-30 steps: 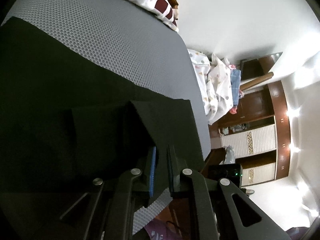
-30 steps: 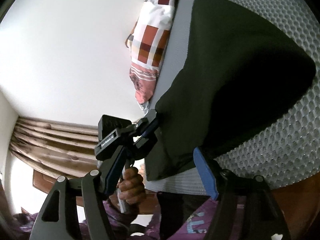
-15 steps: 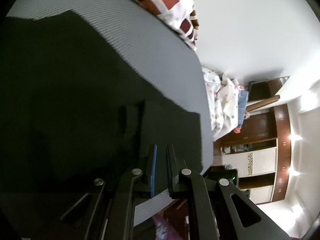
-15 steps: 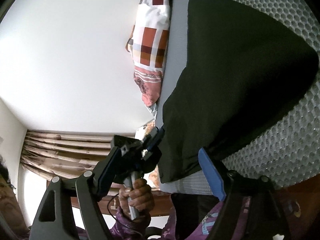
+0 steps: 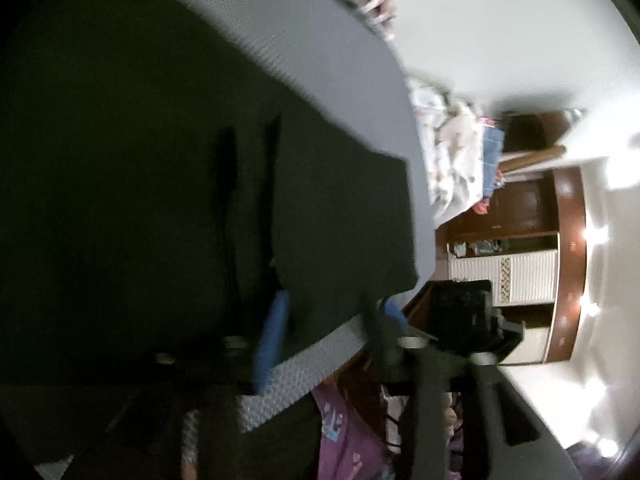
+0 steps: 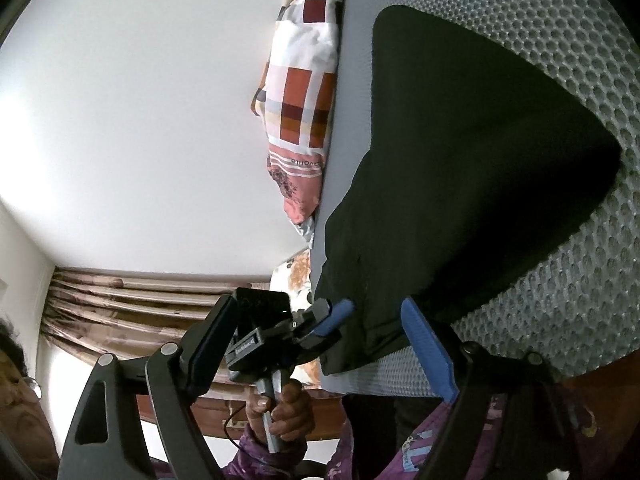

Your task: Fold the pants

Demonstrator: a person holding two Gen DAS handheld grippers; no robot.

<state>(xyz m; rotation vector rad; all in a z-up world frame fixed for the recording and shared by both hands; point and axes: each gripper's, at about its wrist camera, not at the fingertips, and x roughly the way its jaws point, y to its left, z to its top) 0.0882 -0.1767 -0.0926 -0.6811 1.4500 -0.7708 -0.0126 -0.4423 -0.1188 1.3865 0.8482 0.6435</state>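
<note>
- Left wrist view: the black pants (image 5: 168, 184) lay spread over the grey mesh bed (image 5: 320, 64), filling the left and centre of the frame, with one squared corner near the bed's right edge.
- The left gripper (image 5: 332, 320) stood with its jaws parted; the blue pads (image 5: 272, 336) sat either side of the near hem, and no cloth appeared pinched between them.
- The picture was blurred, so contact between pad and cloth could not be confirmed.
- A floral bedding heap (image 5: 448, 152) and a wooden wardrobe (image 5: 532, 216) lay far to the right, well apart from the pants.
- Right wrist view: the pants (image 6: 460, 168) lay flat on the bed (image 6: 560, 40) as a broad folded panel, its near corner at the bed edge.
- The right gripper (image 6: 280, 360) was spread wide and held nothing; its right pad (image 6: 430, 352) sat just beside the near hem.
- The left gripper (image 6: 340, 316), held in the person's hand (image 6: 284, 408), pointed at that same near corner.
- A checked pillow (image 6: 304, 92) lay at the far side, beside the wall.
- Handling judgement: the fabric looked light, soft and limp, and would likely drape and sag when lifted.
- Recommended hold: pinch all layers at the two near hem corners, so that the fold carries over evenly.
</note>
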